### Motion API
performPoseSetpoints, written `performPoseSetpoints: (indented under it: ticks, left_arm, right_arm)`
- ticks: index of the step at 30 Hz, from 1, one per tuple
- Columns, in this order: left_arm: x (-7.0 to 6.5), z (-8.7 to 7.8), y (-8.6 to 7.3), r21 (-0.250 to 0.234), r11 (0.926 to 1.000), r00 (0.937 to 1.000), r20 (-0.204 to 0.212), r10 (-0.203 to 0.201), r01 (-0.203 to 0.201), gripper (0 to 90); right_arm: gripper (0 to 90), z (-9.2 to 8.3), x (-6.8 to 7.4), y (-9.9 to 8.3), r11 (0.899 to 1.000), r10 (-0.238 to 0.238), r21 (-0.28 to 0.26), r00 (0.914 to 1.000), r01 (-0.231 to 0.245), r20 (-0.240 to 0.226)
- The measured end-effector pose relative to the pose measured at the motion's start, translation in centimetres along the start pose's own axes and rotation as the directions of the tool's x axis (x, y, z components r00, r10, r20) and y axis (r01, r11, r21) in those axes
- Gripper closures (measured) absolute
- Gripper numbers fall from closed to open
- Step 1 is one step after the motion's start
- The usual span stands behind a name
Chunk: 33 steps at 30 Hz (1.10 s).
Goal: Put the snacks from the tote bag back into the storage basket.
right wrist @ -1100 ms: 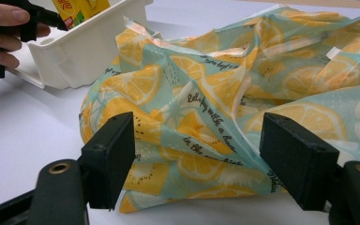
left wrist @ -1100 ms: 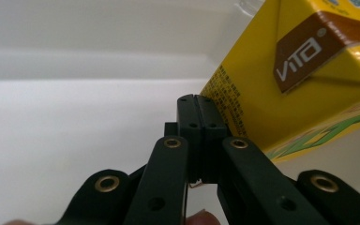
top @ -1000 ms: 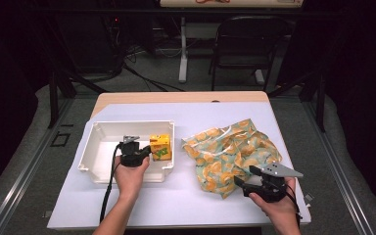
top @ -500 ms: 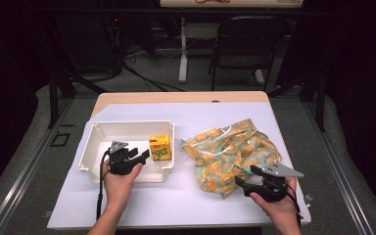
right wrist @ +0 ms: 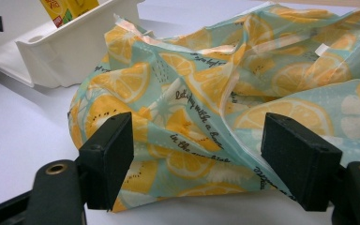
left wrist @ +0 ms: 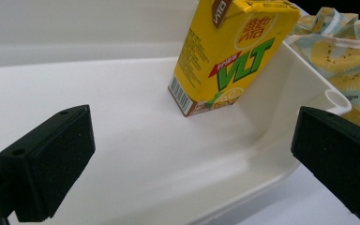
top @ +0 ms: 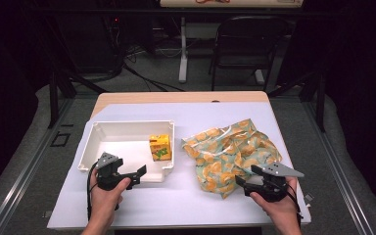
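Note:
A yellow drink carton [top: 160,147] stands upright in the right part of a white tray [top: 122,128]. My left gripper [top: 138,175] hovers at the tray's front rim, left of and nearer than the carton. Its jaws have just been opening and stand wide, with nothing between them. In the left gripper view the carton [left wrist: 229,51] sits beyond the left gripper [left wrist: 192,164], on the tray floor [left wrist: 122,117]. My right gripper [top: 245,179] is open at the near edge of an orange-print bag [top: 230,147]. The right gripper view has the right gripper [right wrist: 211,154] straddling the crumpled bag [right wrist: 215,79] without pressing it.
Tray and bag lie side by side on a white table top [top: 186,200]; its front edge runs just behind both hands. A black chair [top: 240,49] and cables stand on the floor beyond the table. The tray corner [right wrist: 75,51] is to the bag's left.
My left gripper has pulled back from beside the carton, leftward and toward the tray's front rim, with its jaws spread wider. The carton stays standing in the tray. The right gripper has not moved.

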<state>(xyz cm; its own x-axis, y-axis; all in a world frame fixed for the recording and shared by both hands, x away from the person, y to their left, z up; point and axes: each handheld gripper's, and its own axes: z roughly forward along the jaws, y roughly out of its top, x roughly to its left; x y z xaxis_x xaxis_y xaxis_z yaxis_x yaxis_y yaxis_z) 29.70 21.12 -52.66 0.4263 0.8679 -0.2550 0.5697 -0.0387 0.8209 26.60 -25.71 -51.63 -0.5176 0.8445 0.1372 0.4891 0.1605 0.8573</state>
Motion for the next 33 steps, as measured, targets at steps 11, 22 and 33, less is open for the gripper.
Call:
performPoseSetpoints:
  ticks: [11, 22, 33]
  left_arm:
    - [0.6, -3.6, -2.1, -0.022, 0.9990, 0.9993, -0.005, 0.038, -0.038, 0.2]
    - [2.3, -6.3, -3.9, -0.031, 0.9987, 0.9990, -0.021, 0.040, -0.040, 0.2]
    - [2.5, -6.2, -3.6, -0.038, 0.9982, 0.9981, -0.043, 0.044, -0.046, 0.2]
  right_arm:
    - [24.9, 0.1, -0.3, -0.1, 1.000, 0.010, 0.001, 0.9999, -0.010, 0.009]
    - [23.9, 0.1, -1.1, -0.5, 1.000, 0.018, 0.010, 0.9995, -0.018, 0.026]
    - [22.4, 0.3, -2.0, -0.8, 1.000, 0.013, 0.017, 0.9991, -0.014, 0.039]
